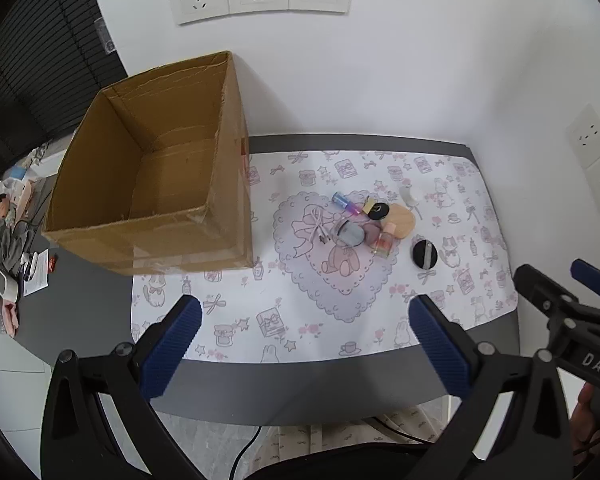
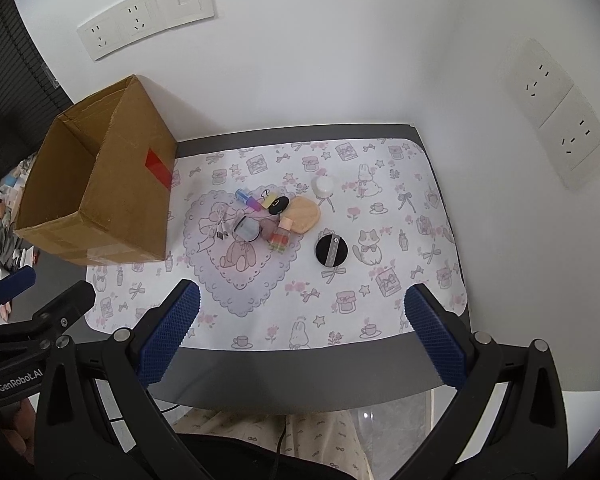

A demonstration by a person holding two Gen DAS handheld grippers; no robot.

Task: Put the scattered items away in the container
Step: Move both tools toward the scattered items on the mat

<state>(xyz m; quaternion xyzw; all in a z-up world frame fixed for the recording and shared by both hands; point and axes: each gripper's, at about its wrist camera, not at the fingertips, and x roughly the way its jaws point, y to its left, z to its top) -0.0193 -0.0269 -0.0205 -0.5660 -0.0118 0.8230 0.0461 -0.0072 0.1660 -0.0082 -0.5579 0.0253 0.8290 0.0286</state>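
Left wrist – cardboard box (image 1: 148, 168) beside clutter, black puff (image 1: 425, 254) apart

Both views are bright and evenly lit from above, with soft short shadows beside the box (image 1: 148, 168) and small items on the mat (image 2: 260, 280), a mild washed-out haze on the white wall (image 1: 380, 80), strong fisheye bending, and dark vignetted corners.

Brown cardboard box (image 2: 100, 184) with red tape patch, white mat (image 2: 340, 292) printed with pink-grey bunnies and bows, black puff (image 2: 331, 251), grey desk (image 2: 300, 372), blue-padded gripper fingers (image 2: 168, 336).
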